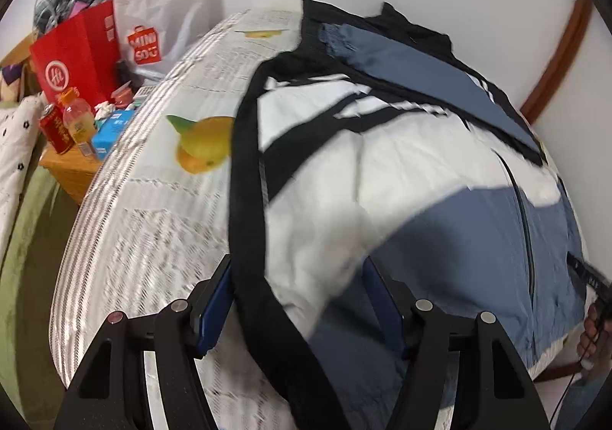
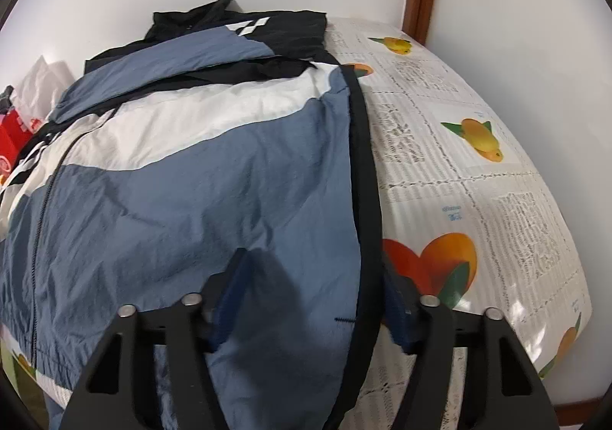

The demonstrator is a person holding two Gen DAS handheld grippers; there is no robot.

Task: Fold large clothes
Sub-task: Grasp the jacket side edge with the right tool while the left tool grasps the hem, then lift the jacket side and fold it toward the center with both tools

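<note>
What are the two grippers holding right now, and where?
Nothing yet. Both grippers are open, each straddling a black side edge of the jacket near its hem: left gripper, right gripper.

— What carries it all?
— A tabletop under a lace-and-fruit-print cloth.
— And lying on it?
— A blue, white and black jacket, spread flat, its collar toward twelve o'clock.

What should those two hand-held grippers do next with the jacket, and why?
Probably close both on the hem. The left hand-held gripper and right hand-held gripper each sit open, straddling the jacket at its black side edges, which lies flat on the tablecloth.
</note>
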